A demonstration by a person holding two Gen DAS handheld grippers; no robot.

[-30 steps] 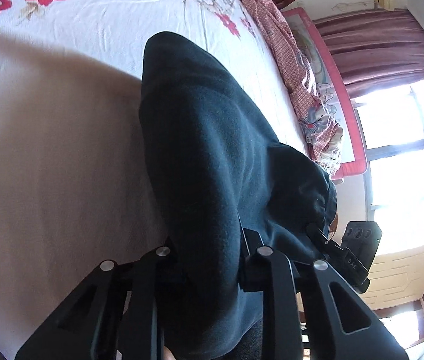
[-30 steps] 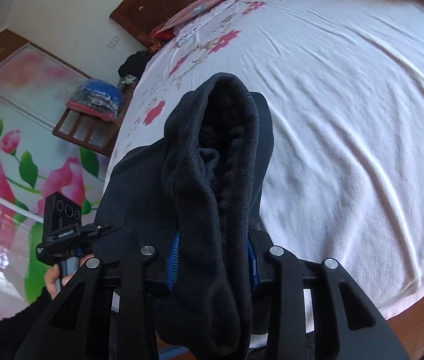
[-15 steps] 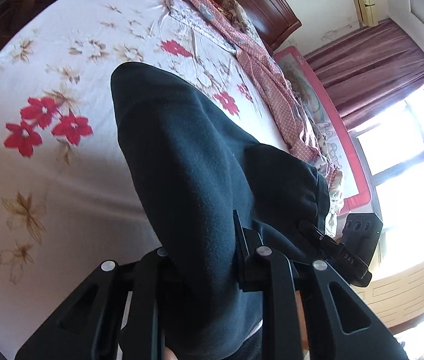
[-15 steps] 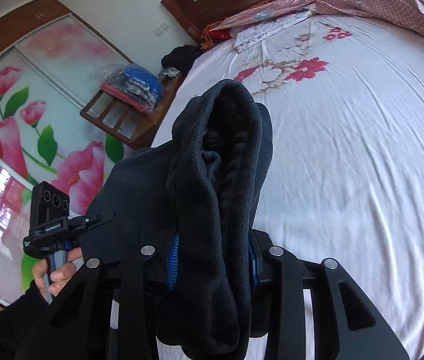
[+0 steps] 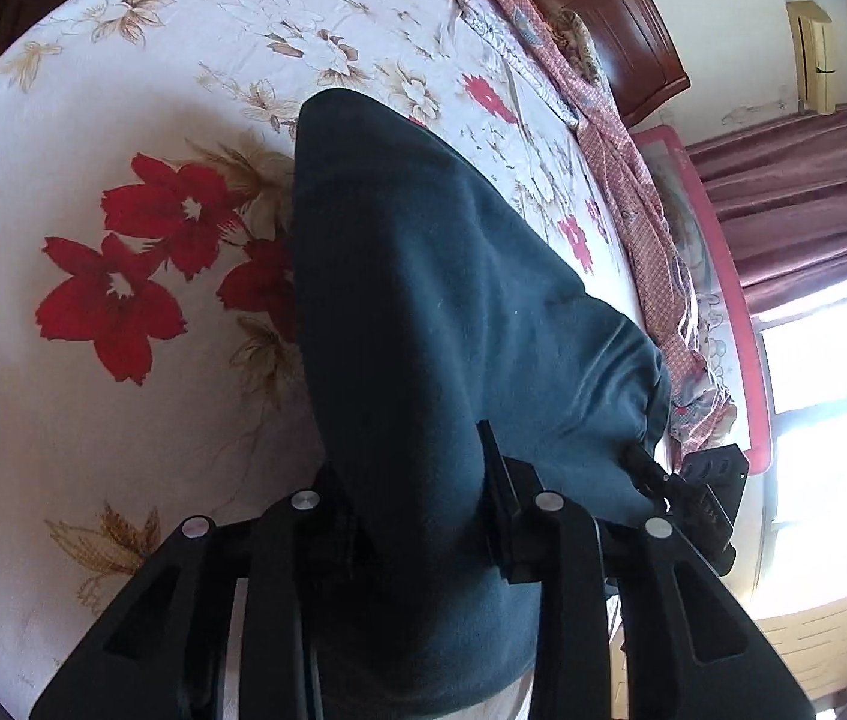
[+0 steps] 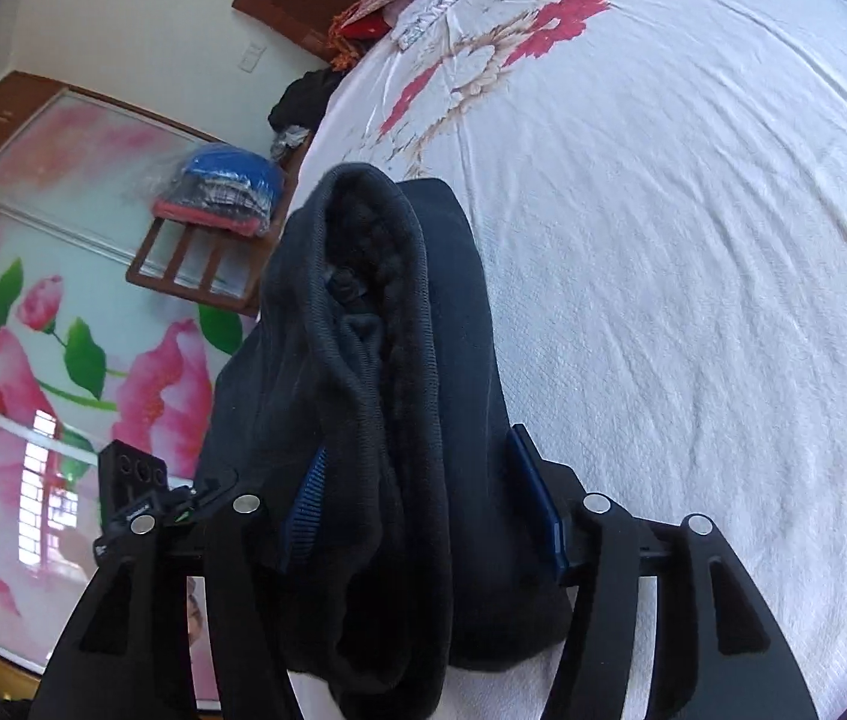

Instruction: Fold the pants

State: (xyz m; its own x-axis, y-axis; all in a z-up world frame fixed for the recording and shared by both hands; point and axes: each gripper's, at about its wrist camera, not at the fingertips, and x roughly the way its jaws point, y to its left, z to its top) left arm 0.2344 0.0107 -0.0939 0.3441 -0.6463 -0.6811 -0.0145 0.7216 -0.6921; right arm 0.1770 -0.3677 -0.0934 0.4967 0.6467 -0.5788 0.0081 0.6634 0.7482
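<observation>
While both grippers' jaws have just been opening around it, the pants (image 5: 435,324) span from left gripper (image 5: 417,504) to right gripper (image 6: 423,498), over the bed (image 6: 693,276), both grips loosening.

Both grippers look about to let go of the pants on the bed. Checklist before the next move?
1. Pants between the jaws of the left gripper: ok, cloth fills the gap; the jaws have just been opening.
2. Left grip released: cannot tell, the pads are hidden by cloth.
3. Right gripper released: ok, its jaws have just been opening and the blue pad stands bare beside the cloth.
4. Pants over the bedsheet: ok. Lying flat on it: cannot tell.
5. Waistband tidy: not ok, it is bunched and rolled.
</observation>
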